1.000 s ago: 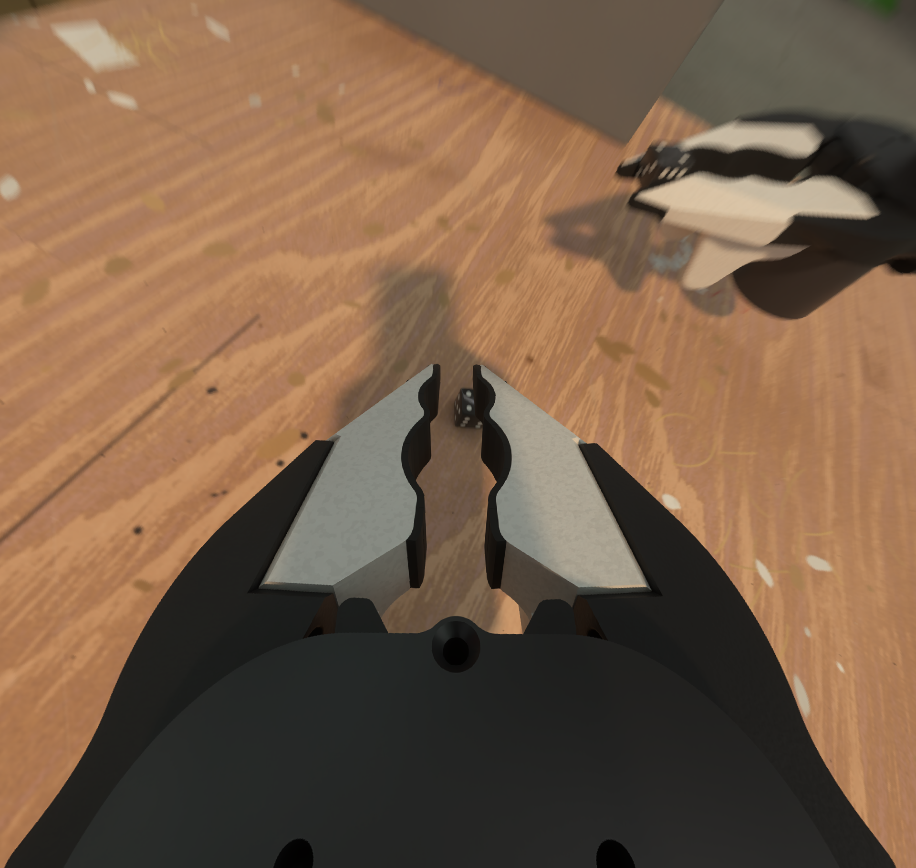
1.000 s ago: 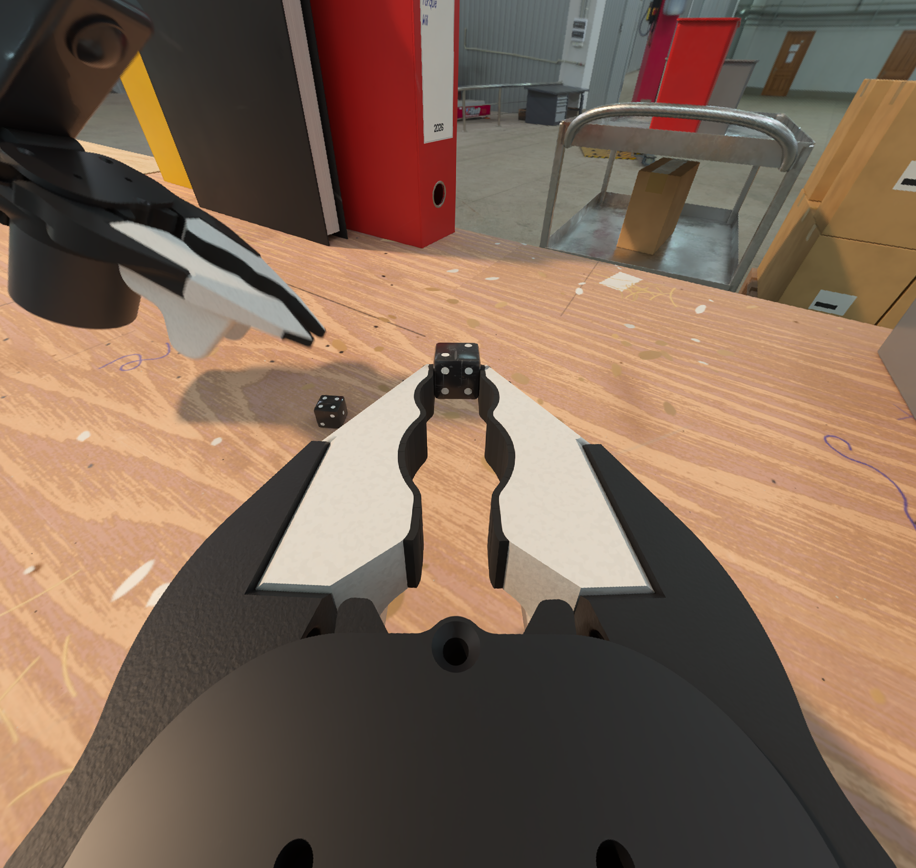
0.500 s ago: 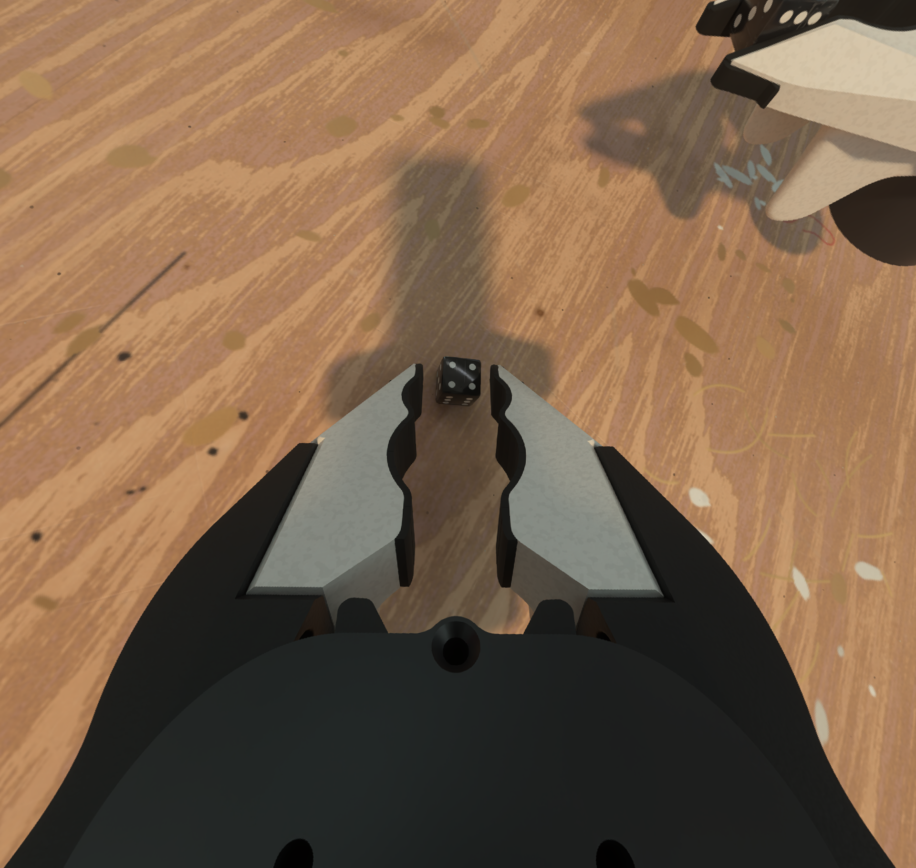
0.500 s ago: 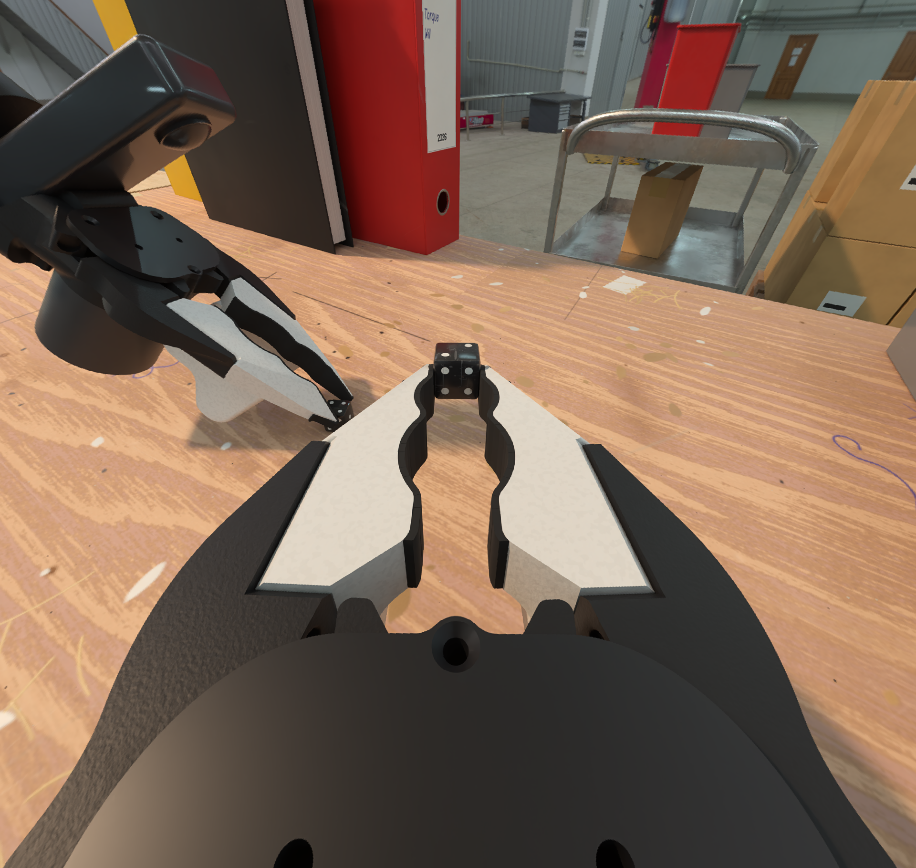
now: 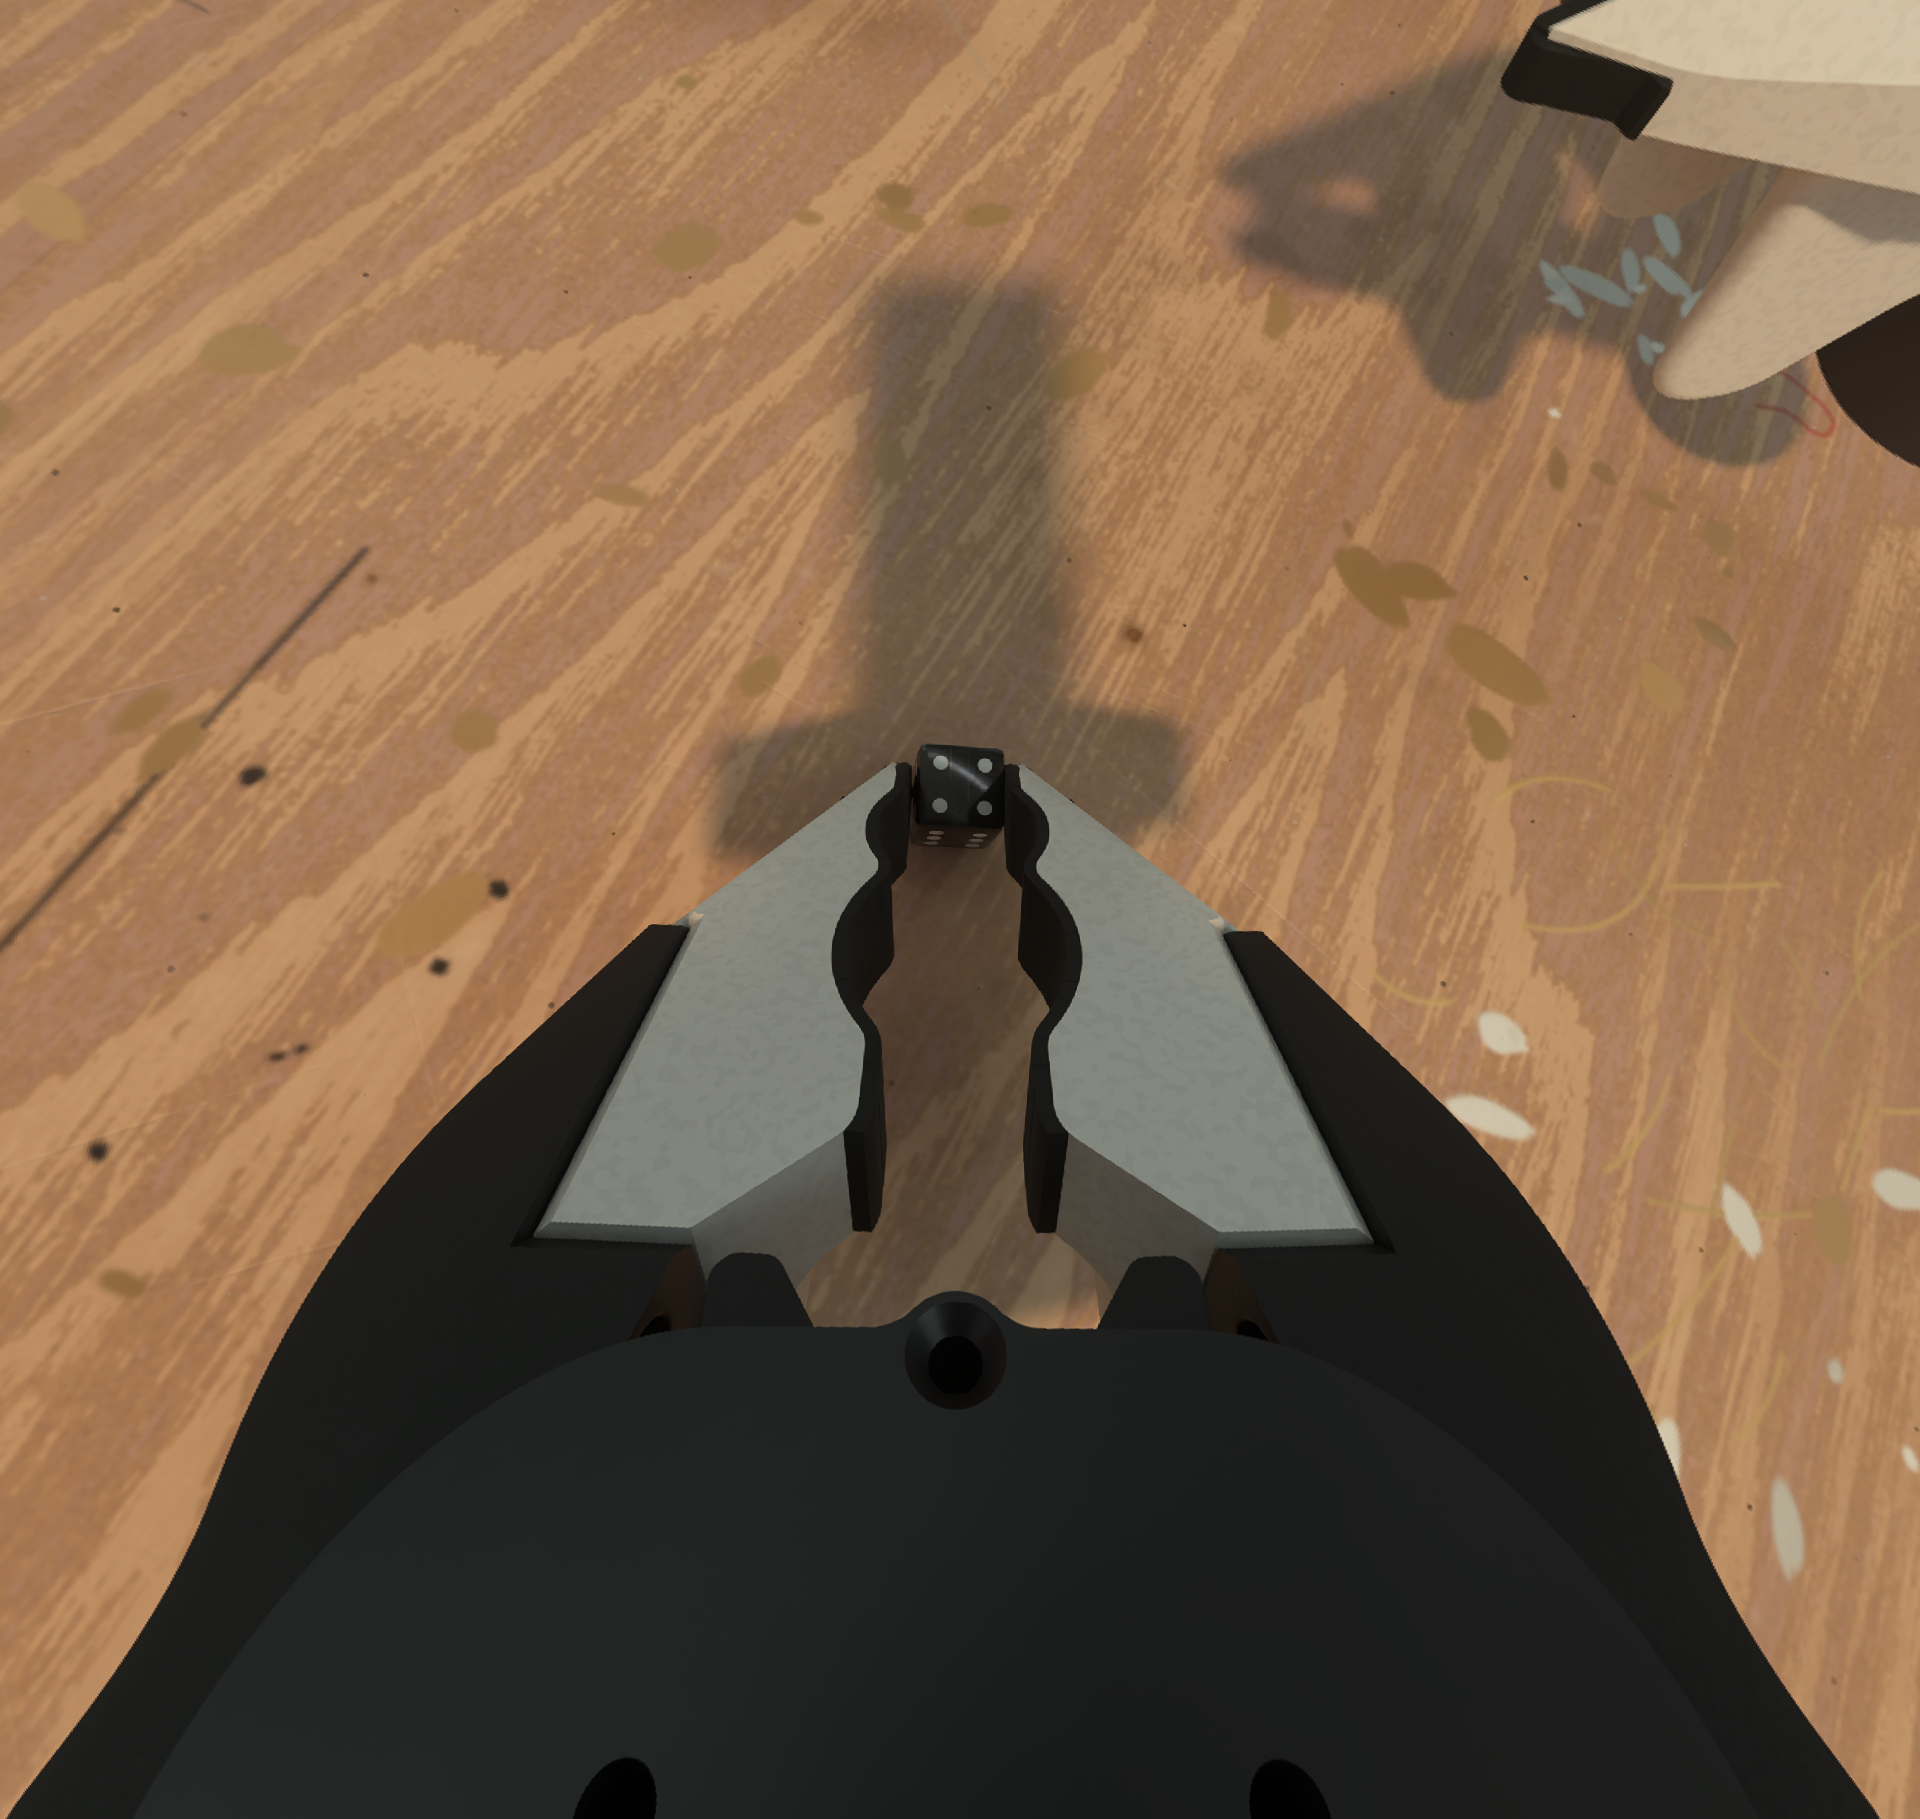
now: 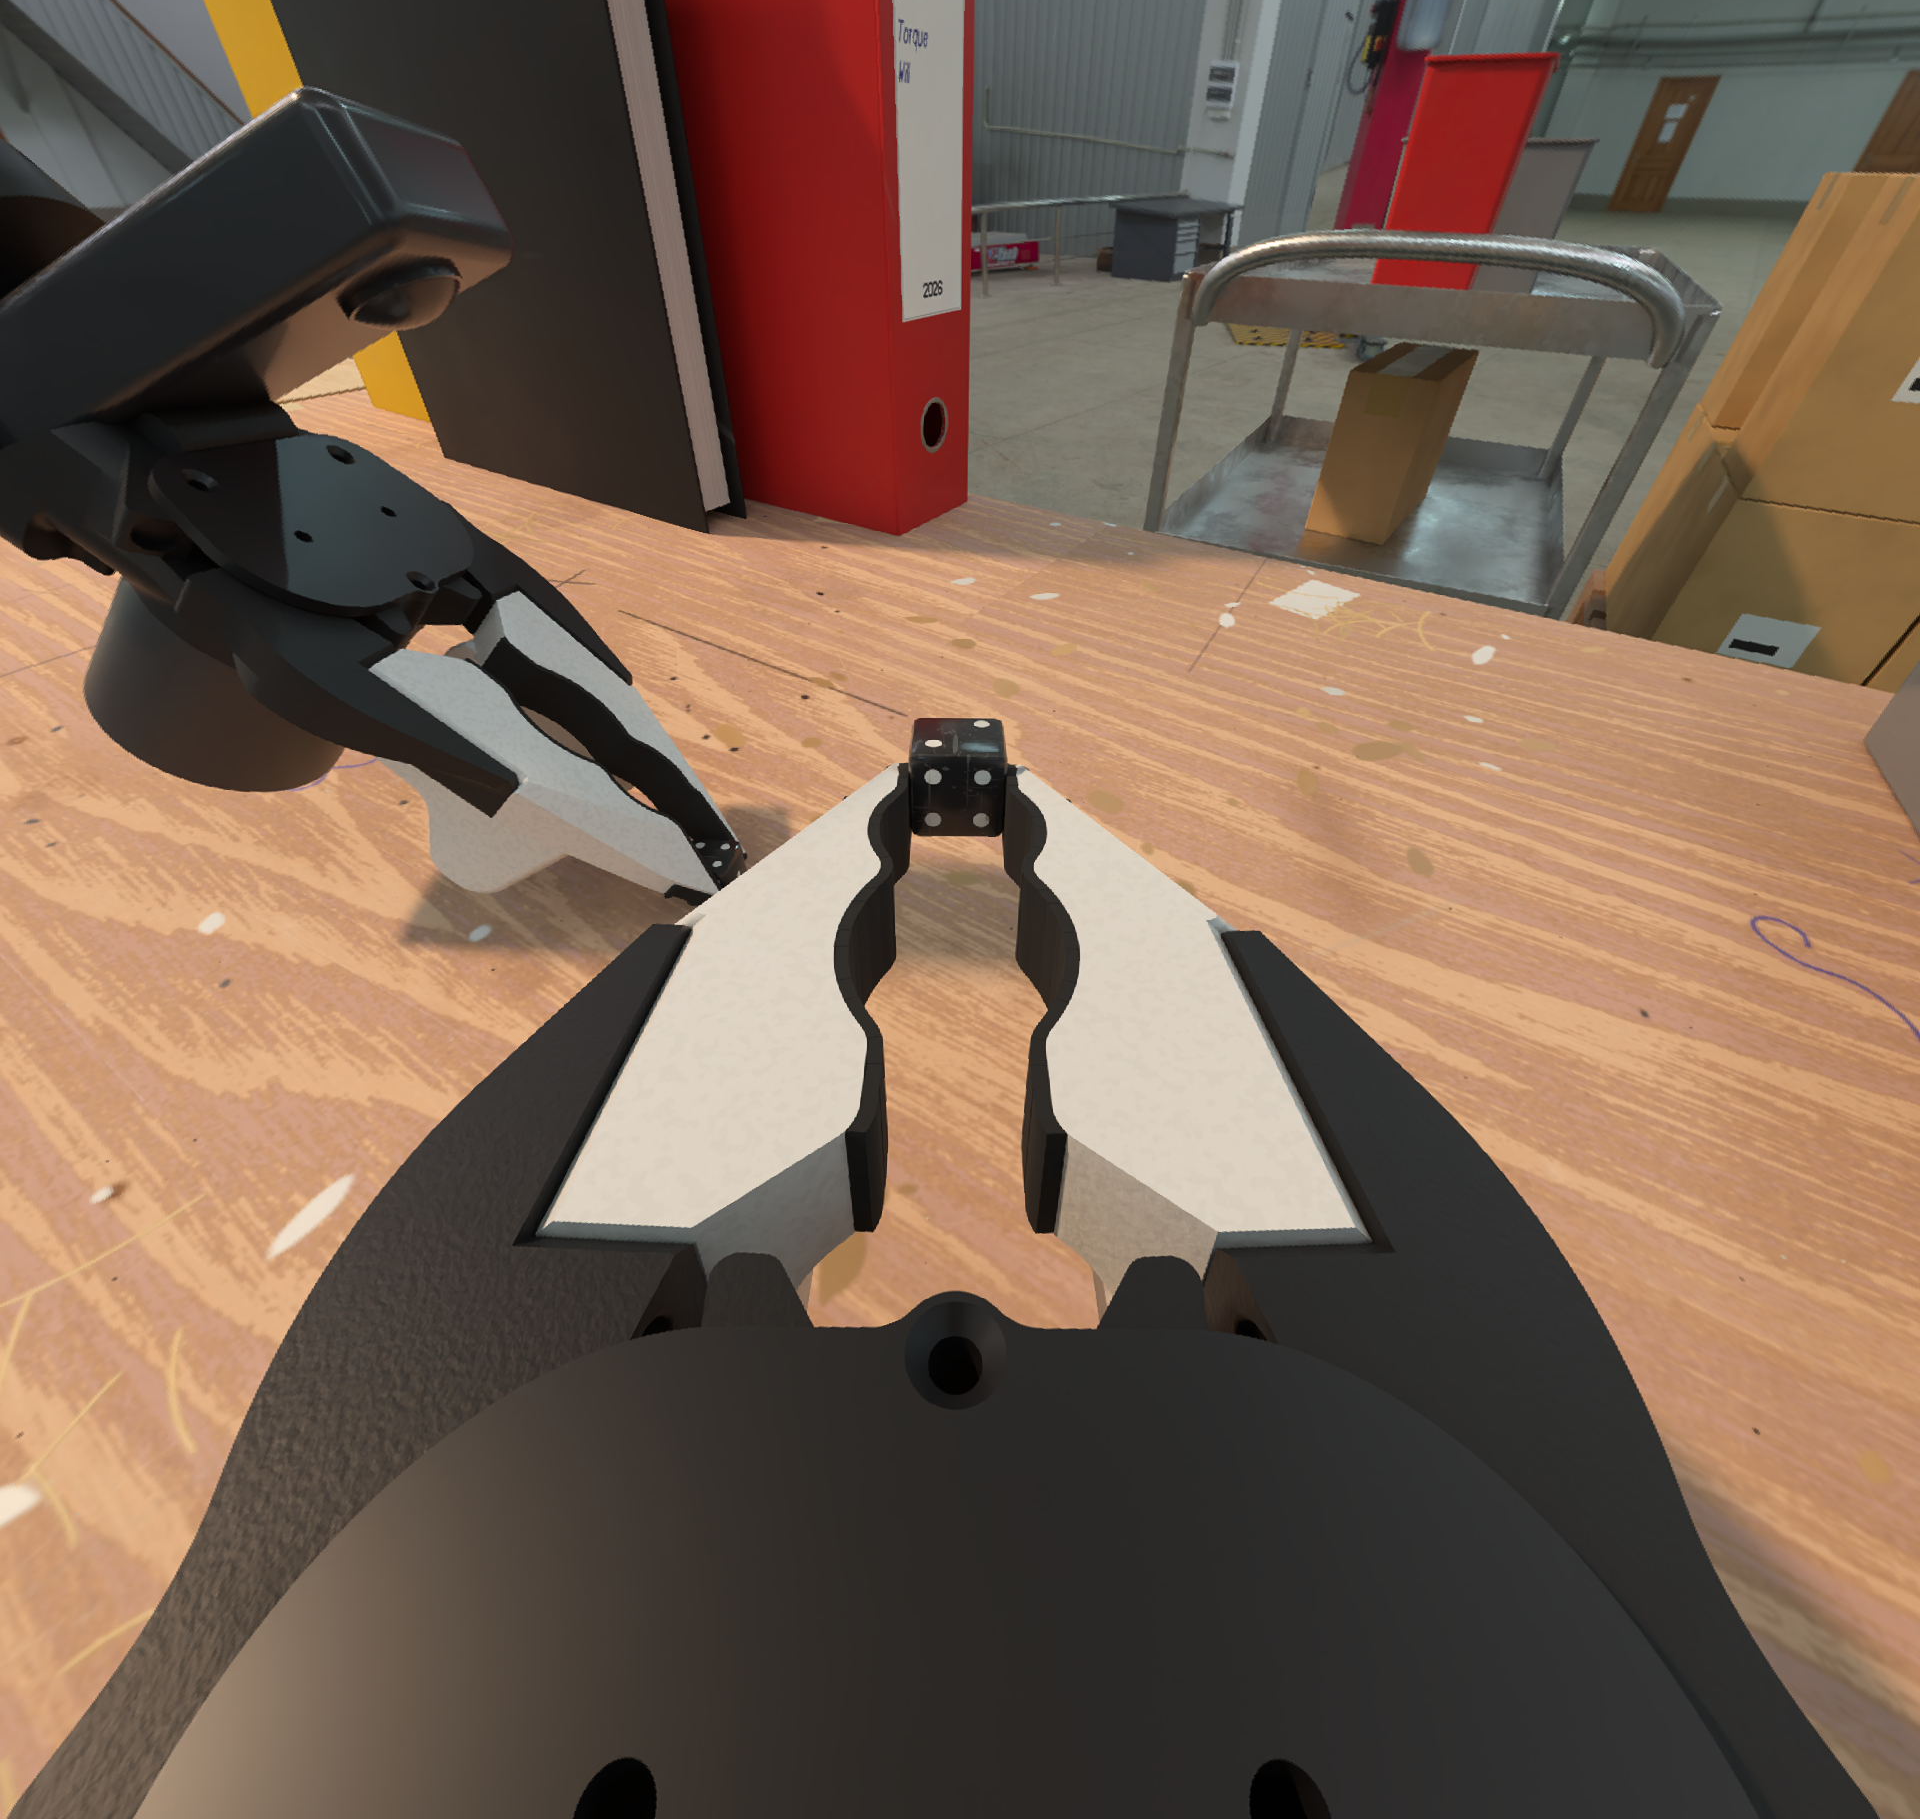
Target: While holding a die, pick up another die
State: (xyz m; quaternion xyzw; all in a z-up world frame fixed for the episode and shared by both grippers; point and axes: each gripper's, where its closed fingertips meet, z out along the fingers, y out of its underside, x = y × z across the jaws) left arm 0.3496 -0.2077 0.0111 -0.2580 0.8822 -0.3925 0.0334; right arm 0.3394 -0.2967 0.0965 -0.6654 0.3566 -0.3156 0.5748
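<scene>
Left wrist view: the left tongs [image 5: 958, 795] are now closed on the second black die [image 5: 958, 798], which is pinched between the two tips where, half a second ago, it lay loose on the table [image 5: 416, 419] in the gap between spread tips. From the right wrist view the same tongs [image 6: 717, 860] are seen tilted steeply down, tips at the wood, so the die is judged gripped but not yet lifted. The right tongs [image 6: 956, 782] are held narrow on the first black die [image 6: 956, 777], clamped at the tips above the table, unchanged over the last second. Only the lift is judged to remain.

Beyond the left tongs a red lever-arch binder [image 6: 831, 211] stands beside a black book [image 6: 499, 159]; a white spine label with a green band carries printed words, not repeated. Small labels are borne by the cardboard boxes [image 6: 1808, 481]; no brand can be made out.
</scene>
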